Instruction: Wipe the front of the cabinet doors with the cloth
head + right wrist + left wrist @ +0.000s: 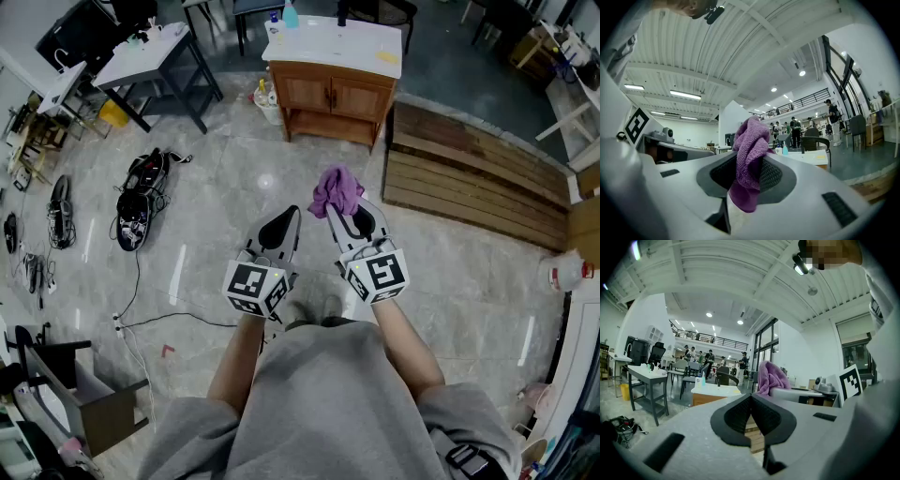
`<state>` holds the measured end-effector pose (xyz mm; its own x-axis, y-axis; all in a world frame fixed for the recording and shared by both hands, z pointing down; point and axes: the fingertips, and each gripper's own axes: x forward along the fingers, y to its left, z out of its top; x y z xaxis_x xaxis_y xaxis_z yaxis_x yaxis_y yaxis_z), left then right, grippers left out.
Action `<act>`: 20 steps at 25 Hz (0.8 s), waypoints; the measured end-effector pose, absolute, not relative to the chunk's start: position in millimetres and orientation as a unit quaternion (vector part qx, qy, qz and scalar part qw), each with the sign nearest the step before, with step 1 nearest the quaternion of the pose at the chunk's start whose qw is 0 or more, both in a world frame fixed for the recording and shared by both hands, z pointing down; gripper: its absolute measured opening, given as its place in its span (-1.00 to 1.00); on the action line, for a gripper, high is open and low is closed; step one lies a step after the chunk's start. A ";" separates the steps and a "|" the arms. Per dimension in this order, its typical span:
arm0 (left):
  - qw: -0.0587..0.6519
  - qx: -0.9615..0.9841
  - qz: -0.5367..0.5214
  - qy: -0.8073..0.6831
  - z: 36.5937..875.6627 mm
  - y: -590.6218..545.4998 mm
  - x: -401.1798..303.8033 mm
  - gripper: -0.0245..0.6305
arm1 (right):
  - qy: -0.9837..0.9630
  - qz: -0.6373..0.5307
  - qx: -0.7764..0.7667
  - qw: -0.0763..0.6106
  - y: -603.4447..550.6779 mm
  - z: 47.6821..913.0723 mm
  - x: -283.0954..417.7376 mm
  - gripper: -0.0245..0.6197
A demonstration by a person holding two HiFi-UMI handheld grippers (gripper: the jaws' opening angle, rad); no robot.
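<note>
A purple cloth (336, 190) is bunched in my right gripper (343, 212), whose jaws are shut on it; in the right gripper view the cloth (749, 164) hangs down between the pads. My left gripper (282, 225) is held beside it, shut with nothing in it, its pads meeting in the left gripper view at the gripper (751, 399). A wooden cabinet (335, 96) with two doors and a white top stands well ahead of both grippers. It shows small and far in the left gripper view, the cabinet (710, 396).
A stack of wooden planks (473, 178) lies on the floor right of the cabinet. A black-legged table (155, 56) stands to the left, with bags and cables (139, 202) on the tiled floor. Bottles (265, 97) sit by the cabinet's left side. People stand far off.
</note>
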<state>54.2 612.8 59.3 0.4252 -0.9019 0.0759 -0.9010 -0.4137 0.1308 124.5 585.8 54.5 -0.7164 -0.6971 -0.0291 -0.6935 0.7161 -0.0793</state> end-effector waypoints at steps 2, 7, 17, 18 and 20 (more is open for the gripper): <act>0.077 0.840 -0.004 -0.538 61.0 611.0 54.1 -0.90 | 0.926 -0.031 -0.375 0.029 584.8 56.0 125.2 -0.60; 0.077 0.840 -0.002 -0.537 64.9 609.4 66.7 -0.90 | 0.926 -0.032 -0.375 0.030 584.6 59.5 137.4 -0.60; 0.074 0.843 0.008 -0.532 66.5 605.5 104.2 -0.90 | 0.927 -0.055 -0.367 0.064 580.0 58.5 175.6 -0.59; 0.073 0.843 0.010 -0.533 68.3 606.6 106.1 -0.90 | 0.926 -0.060 -0.368 0.066 580.3 61.1 178.6 -0.59; 0.074 0.842 0.013 -0.534 72.1 608.5 108.1 -0.90 | 0.924 -0.067 -0.371 0.065 581.4 66.7 182.3 -0.59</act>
